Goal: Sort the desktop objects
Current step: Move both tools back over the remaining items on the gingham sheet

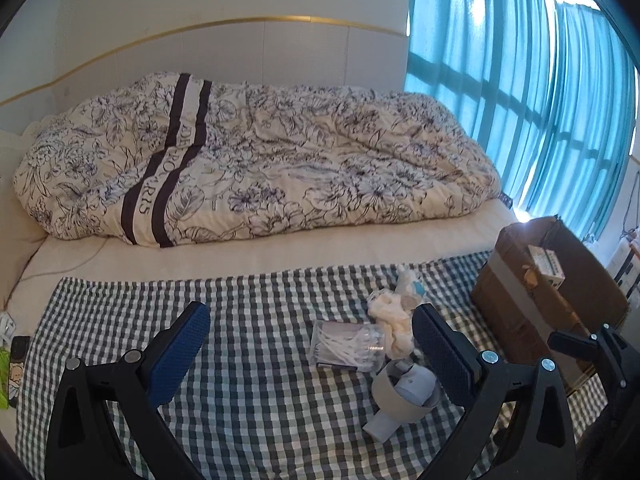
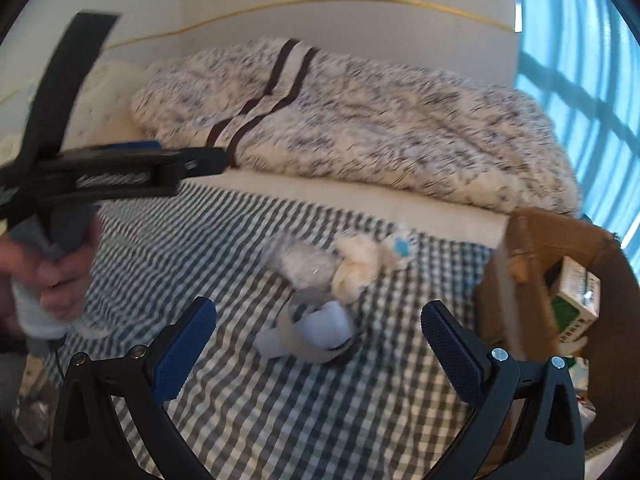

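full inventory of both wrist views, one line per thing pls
checked cloth: 1, green-white, over the near bed.
duvet: 1, cream floral with dark stripes, bunched at the far side.
swab box: 1, clear, mid cloth, on its side.
rag: 1, cream, right of the swab box.
tape roll: 1, grey, nearest, a pale tube through it.
white packet: 1, blue mark, behind the rag.
carton: 1, brown, right of the cloth, open, a small box inside.
curtains: teal, right.
left gripper: open, empty.
right gripper: open, empty.
hand: 1, on the left gripper's handle.
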